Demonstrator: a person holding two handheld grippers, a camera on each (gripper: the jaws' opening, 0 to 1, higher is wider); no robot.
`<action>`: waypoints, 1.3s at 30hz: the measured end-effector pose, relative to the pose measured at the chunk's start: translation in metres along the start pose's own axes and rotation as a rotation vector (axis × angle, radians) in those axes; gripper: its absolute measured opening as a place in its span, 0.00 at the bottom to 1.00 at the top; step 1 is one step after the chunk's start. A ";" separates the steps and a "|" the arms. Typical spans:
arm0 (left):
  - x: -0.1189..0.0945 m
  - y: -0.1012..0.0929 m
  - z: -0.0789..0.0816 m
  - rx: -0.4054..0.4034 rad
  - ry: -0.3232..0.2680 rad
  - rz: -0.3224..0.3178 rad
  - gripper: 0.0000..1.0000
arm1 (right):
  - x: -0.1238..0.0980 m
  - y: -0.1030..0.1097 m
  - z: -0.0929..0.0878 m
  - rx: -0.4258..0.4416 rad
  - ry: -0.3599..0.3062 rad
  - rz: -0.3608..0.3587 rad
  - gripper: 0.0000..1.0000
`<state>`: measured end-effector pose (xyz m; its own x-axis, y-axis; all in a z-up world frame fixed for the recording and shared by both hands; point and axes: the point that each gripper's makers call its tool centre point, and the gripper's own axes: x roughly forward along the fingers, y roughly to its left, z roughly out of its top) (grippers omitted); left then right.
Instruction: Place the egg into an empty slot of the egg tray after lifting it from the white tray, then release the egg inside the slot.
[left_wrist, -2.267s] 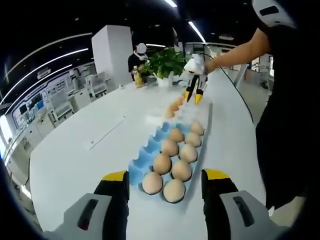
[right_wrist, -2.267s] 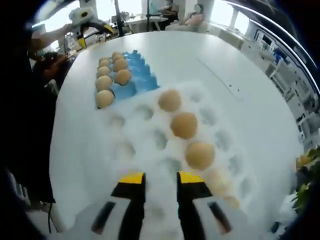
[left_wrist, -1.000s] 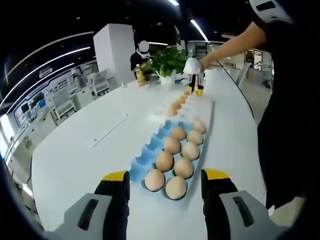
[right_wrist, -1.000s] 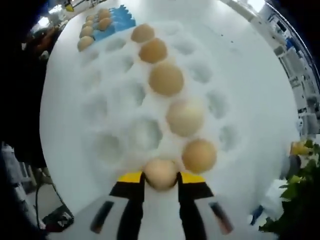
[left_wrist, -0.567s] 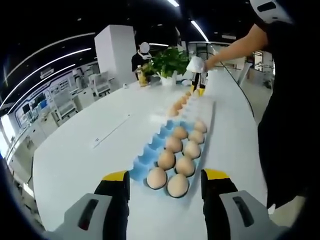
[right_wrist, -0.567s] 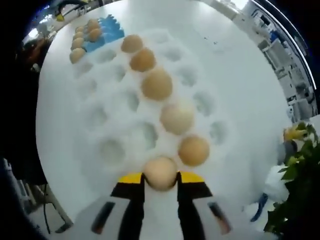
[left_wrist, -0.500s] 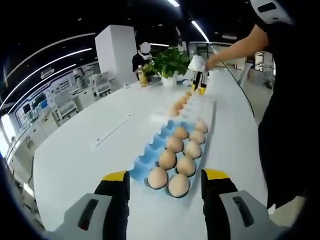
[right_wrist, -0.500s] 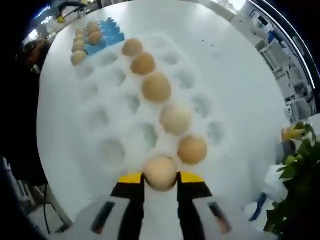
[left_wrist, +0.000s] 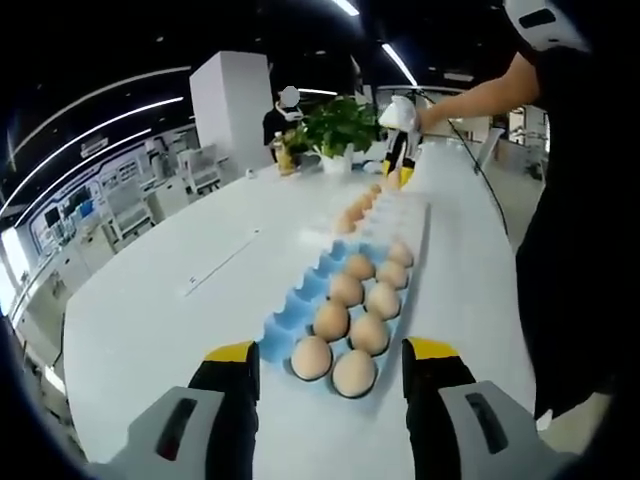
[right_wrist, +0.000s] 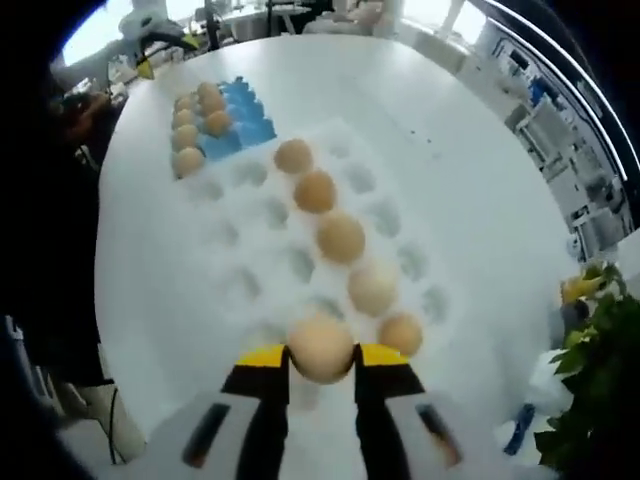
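Your long white counter (left_wrist: 170, 300) curves away under dark ceiling with bright strip lights (left_wrist: 398, 62). White square pillar (left_wrist: 228, 105) at far end, leafy potted plant (left_wrist: 338, 122) beside it; workstations (left_wrist: 130, 200) along left wall.

Egg tray (left_wrist: 300, 305) on counter (left_wrist: 160, 300), just ahead of left tool (left_wrist: 330, 362); eggs in its near slots; white tray (right_wrist: 260, 265) end-to-end beyond it; five eggs in row in white tray; sixth egg (right_wrist: 320, 348) between jaws of right tool (right_wrist: 320, 358), above tray; plant (left_wrist: 335, 122) at counter's far end.
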<state>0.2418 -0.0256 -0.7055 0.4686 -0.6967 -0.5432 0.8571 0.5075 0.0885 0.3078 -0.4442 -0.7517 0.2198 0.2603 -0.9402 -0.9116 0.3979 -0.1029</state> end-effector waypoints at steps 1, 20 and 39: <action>0.000 0.000 0.000 -0.001 -0.001 0.000 0.58 | 0.001 0.004 0.004 -0.005 -0.004 0.012 0.24; 0.001 -0.001 0.000 -0.001 -0.009 -0.006 0.58 | 0.015 0.030 0.053 -0.111 -0.062 0.068 0.24; -0.002 0.000 -0.002 -0.003 -0.012 0.001 0.58 | 0.031 0.052 0.088 -0.181 -0.090 0.122 0.24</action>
<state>0.2405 -0.0234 -0.7065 0.4720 -0.7020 -0.5333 0.8559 0.5099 0.0864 0.2983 -0.3380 -0.7575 0.1267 0.3774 -0.9173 -0.9789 0.1969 -0.0542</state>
